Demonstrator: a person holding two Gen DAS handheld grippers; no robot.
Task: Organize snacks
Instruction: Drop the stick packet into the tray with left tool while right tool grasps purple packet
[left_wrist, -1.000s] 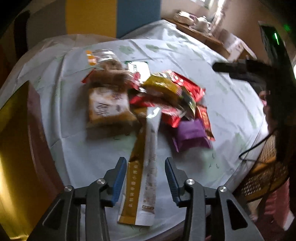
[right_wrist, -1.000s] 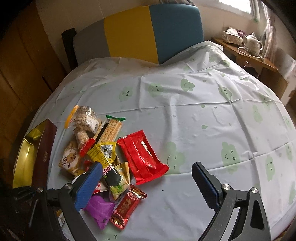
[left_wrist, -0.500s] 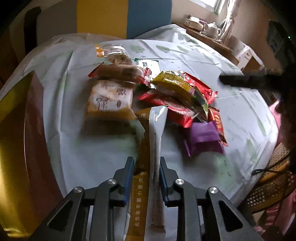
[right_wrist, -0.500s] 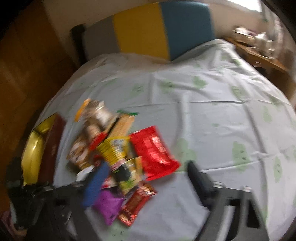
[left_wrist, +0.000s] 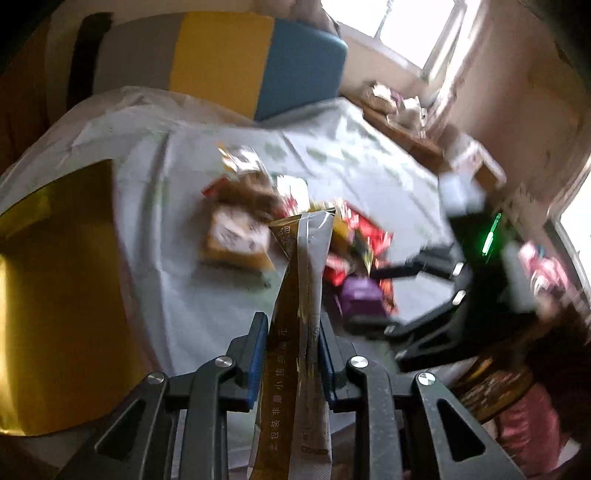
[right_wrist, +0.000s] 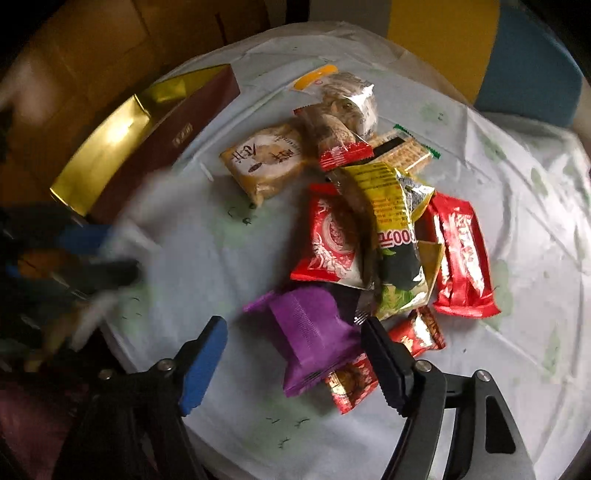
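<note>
Gold-and-white sachet pinched lengthwise in the left gripper, lifted clear of the table, probably bound for the gold-lined box alongside. Right gripper hangs spread around the purple packet, apparently the next pick.

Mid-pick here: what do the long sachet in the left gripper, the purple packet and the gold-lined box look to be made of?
Long sachet: thin printed plastic or foil film, matte; it creases between the fingers.
Purple packet: glossy plastic film with a crimped, ribbed end seal.
Box: probably rigid cardboard, maroon outside, mirror-like gold lining that reflects light.
</note>
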